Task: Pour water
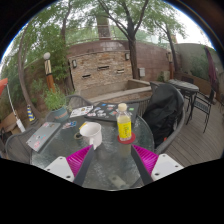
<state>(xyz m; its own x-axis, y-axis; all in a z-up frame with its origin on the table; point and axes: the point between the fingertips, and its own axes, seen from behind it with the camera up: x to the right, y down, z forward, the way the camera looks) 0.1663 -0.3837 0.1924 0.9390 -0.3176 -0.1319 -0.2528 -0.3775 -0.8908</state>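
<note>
Gripper [112,157] fingers spread, holding nothing; beyond them on a round glass table [60,150], white paper cup [91,133] beside yellow-filled plastic bottle [124,124].

One bottle [124,124]; one white cup [91,133]; one glass table [60,140]; several chairs.

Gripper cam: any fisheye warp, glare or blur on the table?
Gripper view: strong fisheye, the glass table rim and brick wall bow; even daylight shade, sky and foliage reflections on the glass; bottle and white cup readable beyond the open hand-held gripper.
</note>
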